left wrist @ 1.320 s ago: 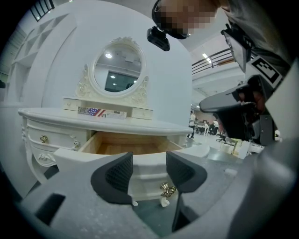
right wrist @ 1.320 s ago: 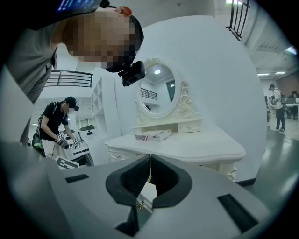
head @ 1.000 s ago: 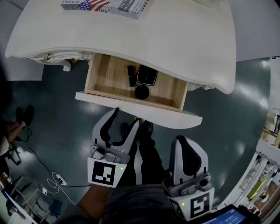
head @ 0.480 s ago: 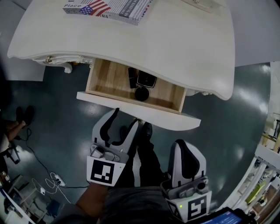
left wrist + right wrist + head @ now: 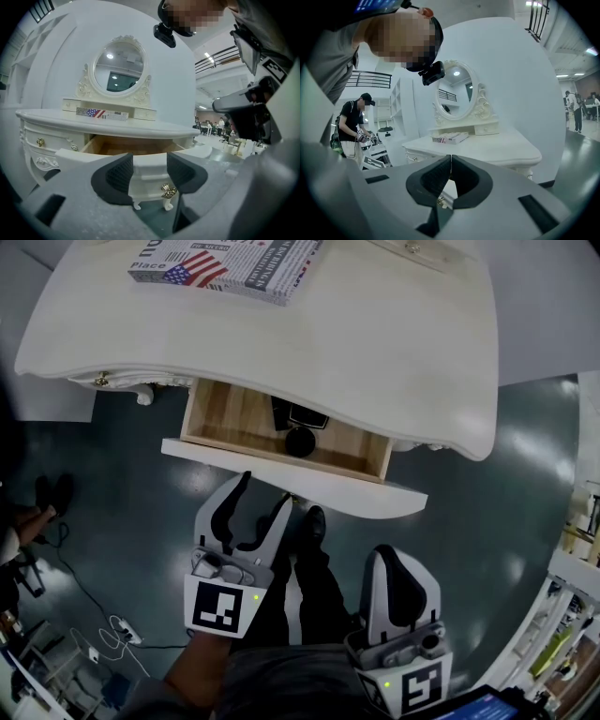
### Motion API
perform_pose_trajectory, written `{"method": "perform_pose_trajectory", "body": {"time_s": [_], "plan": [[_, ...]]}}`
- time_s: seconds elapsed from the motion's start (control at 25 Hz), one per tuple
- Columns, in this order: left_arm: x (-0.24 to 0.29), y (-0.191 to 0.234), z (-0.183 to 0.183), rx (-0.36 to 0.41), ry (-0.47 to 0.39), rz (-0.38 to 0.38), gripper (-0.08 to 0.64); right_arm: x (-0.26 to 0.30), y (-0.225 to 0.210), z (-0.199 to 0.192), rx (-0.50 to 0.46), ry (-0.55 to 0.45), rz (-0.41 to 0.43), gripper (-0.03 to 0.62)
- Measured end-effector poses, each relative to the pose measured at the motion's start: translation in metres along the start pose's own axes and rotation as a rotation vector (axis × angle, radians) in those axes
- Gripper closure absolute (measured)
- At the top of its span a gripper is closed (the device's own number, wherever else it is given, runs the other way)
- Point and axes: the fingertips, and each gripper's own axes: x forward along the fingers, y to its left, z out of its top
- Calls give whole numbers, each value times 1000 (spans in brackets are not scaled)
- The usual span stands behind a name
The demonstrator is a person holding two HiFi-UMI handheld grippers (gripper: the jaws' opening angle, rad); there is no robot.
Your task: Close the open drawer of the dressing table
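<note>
Left claw (image 5: 264, 491), jaws apart, hovers just short of the drawer (image 5: 225, 418) front; right claw (image 5: 394, 555), pinched together, hangs back. Long side crosswise, it juts from the table (image 5: 328, 343), perhaps halfway.

Wooden drawer (image 5: 232, 420), white front, open, protruding from white dressing table (image 5: 375, 343).
</note>
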Motion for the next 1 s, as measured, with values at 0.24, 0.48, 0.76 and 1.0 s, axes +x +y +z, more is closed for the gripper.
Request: {"method": "perform_pose_trajectory", "body": {"time_s": [0.24, 0.48, 0.76, 1.0], "plan": [[7, 2, 4, 3, -13, 10, 325, 4, -5, -1, 5, 8, 7, 578], [11, 4, 4, 9, -12, 13, 325, 8, -7, 0, 2, 2, 12, 578], [14, 4, 7, 12, -24, 18, 325, 4, -9, -5, -2, 14, 18, 578], [17, 6, 6, 21, -8, 16, 325, 6, -12, -6, -7, 19, 11, 578]]}}
